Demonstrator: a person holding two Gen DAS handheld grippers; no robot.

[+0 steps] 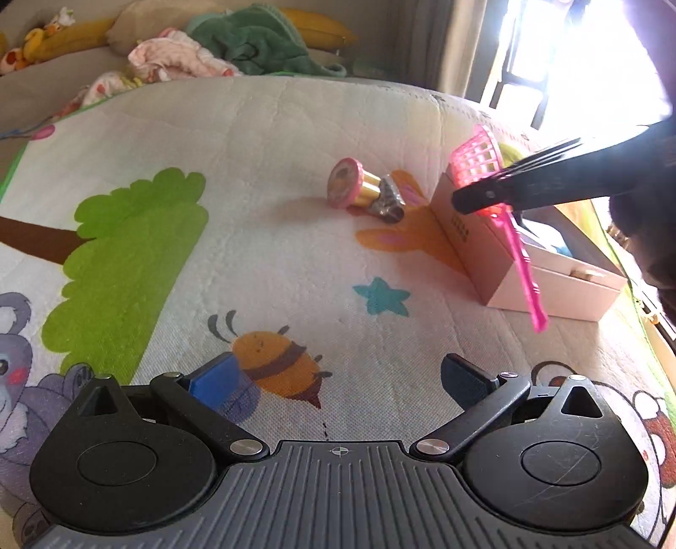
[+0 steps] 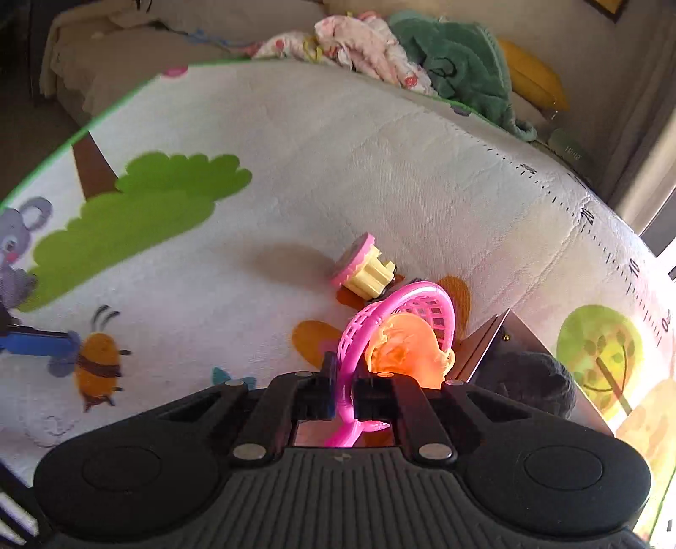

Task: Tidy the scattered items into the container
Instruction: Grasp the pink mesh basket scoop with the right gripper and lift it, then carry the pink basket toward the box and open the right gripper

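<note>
My right gripper (image 2: 344,392) is shut on a pink toy net scoop (image 2: 401,312), which holds an orange toy (image 2: 405,350); in the left wrist view the scoop (image 1: 477,156) hangs over the near wall of the open pale pink box (image 1: 545,287), handle pointing down. A pink-topped stamp toy with a gold body (image 1: 359,190) lies on the printed play mat (image 1: 274,126) left of the box; it also shows in the right wrist view (image 2: 363,270). My left gripper (image 1: 338,380) is open and empty, low over the bee print.
The box (image 2: 507,350) sits at the mat's right side near a bright window (image 1: 562,63). Crumpled clothes (image 1: 236,46) and yellow cushions (image 1: 321,29) lie beyond the mat's far edge. The mat carries tree, bee and star prints.
</note>
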